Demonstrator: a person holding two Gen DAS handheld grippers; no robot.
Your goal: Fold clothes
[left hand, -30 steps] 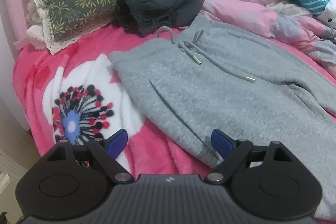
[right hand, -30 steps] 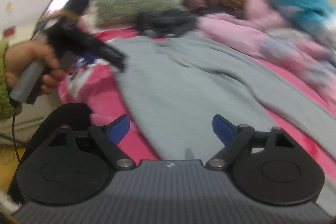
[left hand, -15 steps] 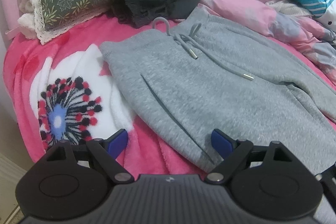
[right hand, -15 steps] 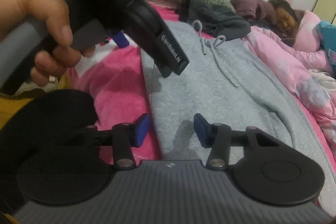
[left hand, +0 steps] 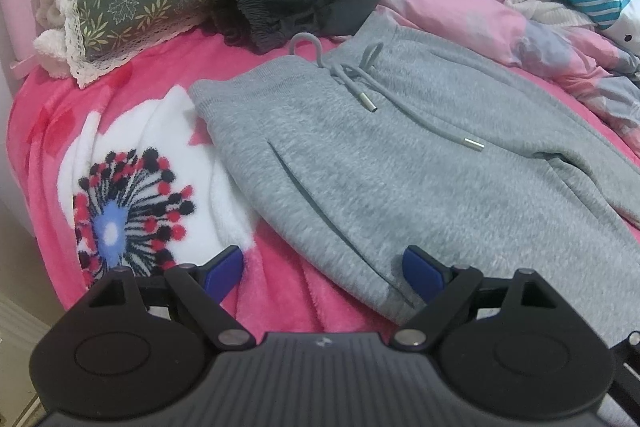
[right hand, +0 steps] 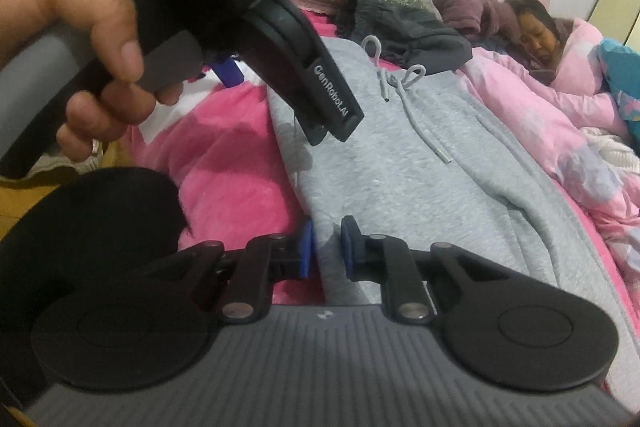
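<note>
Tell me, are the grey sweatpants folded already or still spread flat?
Spread flat. The grey sweatpants lie open on the pink blanket, waistband and drawstring showing, no fold visible.

"GenRobot.AI" on the left gripper (right hand: 276, 99) housing edge.

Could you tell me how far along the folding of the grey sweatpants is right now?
Nothing is folded yet: the grey sweatpants lie flat on the pink blanket. The right gripper has just been closing on their near edge; the left gripper is open above them. Every fold remains.
</note>
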